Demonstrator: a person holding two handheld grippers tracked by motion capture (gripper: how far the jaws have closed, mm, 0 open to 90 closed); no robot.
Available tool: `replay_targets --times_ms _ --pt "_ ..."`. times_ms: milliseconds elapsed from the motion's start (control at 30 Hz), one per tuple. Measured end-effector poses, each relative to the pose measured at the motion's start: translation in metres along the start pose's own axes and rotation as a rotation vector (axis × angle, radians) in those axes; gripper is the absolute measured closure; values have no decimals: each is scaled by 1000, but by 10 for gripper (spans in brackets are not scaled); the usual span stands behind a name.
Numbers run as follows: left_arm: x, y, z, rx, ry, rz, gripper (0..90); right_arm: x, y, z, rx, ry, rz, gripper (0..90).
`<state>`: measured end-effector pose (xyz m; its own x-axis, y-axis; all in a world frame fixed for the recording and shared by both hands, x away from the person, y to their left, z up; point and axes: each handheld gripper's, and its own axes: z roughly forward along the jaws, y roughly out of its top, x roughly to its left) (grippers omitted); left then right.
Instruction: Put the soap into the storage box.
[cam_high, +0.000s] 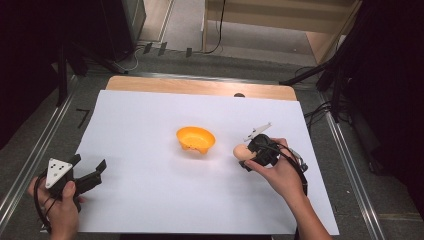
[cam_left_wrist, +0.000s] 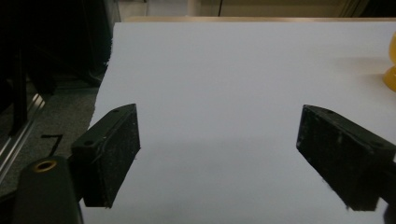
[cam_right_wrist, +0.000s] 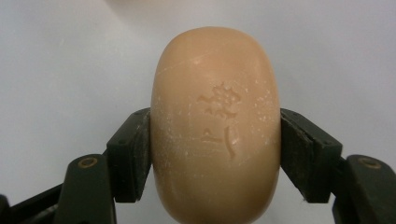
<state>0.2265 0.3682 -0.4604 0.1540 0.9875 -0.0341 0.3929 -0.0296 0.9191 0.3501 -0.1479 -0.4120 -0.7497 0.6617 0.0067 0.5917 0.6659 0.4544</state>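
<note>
A peach-coloured oval soap bar (cam_right_wrist: 215, 126) with an embossed mark is clamped between both pads of my right gripper (cam_right_wrist: 215, 156), which is shut on it. In the high view that gripper (cam_high: 247, 155) holds the soap (cam_high: 240, 151) just above the white sheet, a little right of an orange bowl (cam_high: 195, 139). My left gripper (cam_high: 90, 163) rests near the sheet's front left corner. Its jaws stand wide apart with nothing between them, as the left gripper view (cam_left_wrist: 217, 154) shows. The bowl's edge (cam_left_wrist: 391, 70) appears at the far right of that view.
A white sheet (cam_high: 150, 200) covers a wooden table (cam_high: 200, 86). Metal rails (cam_high: 30, 155) run along both sides on the grey floor. Dark stands and cables (cam_high: 320, 75) sit at the back right.
</note>
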Motion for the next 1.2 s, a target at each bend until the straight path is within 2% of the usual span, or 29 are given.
replay_targets --times_ms 167,500,700,1200 --pt "-2 0 0 2 12 6 139 3 14 0 -1 8 -23 334" --pt "-1 0 1 8 -2 12 139 7 42 1 1 13 -83 333" --pt "-1 0 1 9 -1 10 139 8 58 4 -4 40 -114 333" --pt "0 0 0 6 -4 3 140 14 88 2 -19 31 -173 333"
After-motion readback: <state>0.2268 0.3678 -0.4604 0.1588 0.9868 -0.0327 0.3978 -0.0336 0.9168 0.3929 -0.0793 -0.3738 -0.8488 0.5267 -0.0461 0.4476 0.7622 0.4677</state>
